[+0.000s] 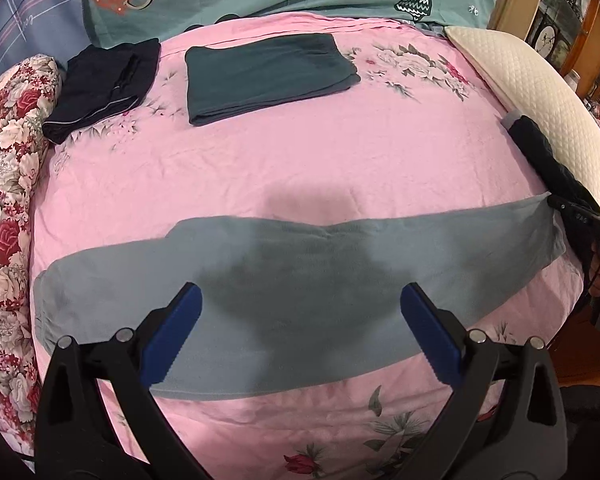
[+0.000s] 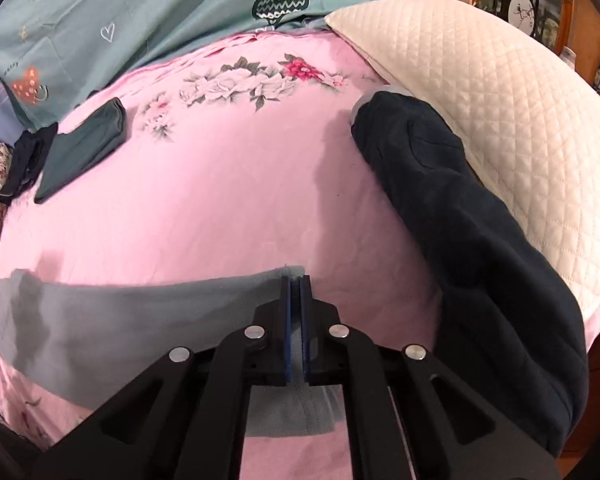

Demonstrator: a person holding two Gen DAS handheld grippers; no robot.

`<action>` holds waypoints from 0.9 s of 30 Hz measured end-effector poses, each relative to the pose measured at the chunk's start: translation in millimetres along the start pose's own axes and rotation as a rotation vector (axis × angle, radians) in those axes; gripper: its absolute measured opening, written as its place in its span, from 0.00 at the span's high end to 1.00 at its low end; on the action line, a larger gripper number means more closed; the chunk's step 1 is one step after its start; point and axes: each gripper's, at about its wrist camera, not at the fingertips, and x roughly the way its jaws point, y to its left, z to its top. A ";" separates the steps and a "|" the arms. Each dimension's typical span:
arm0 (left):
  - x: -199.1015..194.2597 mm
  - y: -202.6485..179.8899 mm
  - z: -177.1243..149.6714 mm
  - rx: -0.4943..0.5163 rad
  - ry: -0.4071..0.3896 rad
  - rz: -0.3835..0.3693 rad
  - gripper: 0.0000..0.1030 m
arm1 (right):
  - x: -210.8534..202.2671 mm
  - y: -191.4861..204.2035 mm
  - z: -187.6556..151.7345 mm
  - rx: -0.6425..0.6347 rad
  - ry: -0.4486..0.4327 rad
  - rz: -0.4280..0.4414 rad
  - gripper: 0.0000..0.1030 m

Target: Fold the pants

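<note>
Grey pants [image 1: 300, 280] lie in a long band across the near part of the pink bed sheet [image 1: 300, 160]. My left gripper [image 1: 300, 304] is open and empty, hovering over the middle of the band, its blue pads [image 1: 172, 332] wide apart. My right gripper [image 2: 299, 292] is shut on the right end of the grey pants [image 2: 140, 312]; cloth shows between its blue pads. In the left wrist view the right gripper [image 1: 556, 203] sits at the far right end of the band.
A folded teal garment [image 1: 264, 76] and a folded navy garment [image 1: 104, 84] lie at the back of the bed. A dark navy garment [image 2: 460, 216] lies along the right beside a white quilted pillow [image 2: 500, 120]. A floral bolster [image 1: 8, 200] lines the left edge.
</note>
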 end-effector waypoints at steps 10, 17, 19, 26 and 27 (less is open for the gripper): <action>1.5 5.9 -1.4 0.063 -0.036 0.095 0.02 | -18.5 -1.6 -11.9 0.052 -0.040 -0.022 0.77; 50.2 17.3 -23.2 0.161 0.008 0.152 0.02 | 3.6 45.6 -59.0 -0.056 0.045 0.176 0.78; 73.1 25.2 -36.0 0.155 0.098 0.177 0.02 | 8.8 34.5 -65.9 -0.006 0.036 0.183 0.79; 46.4 65.6 -42.5 0.046 0.009 0.173 0.02 | -6.8 129.6 -8.8 -0.110 0.050 0.475 0.70; 45.3 71.6 -40.8 0.036 -0.001 0.170 0.02 | 0.3 160.5 3.5 -0.150 0.070 0.547 0.66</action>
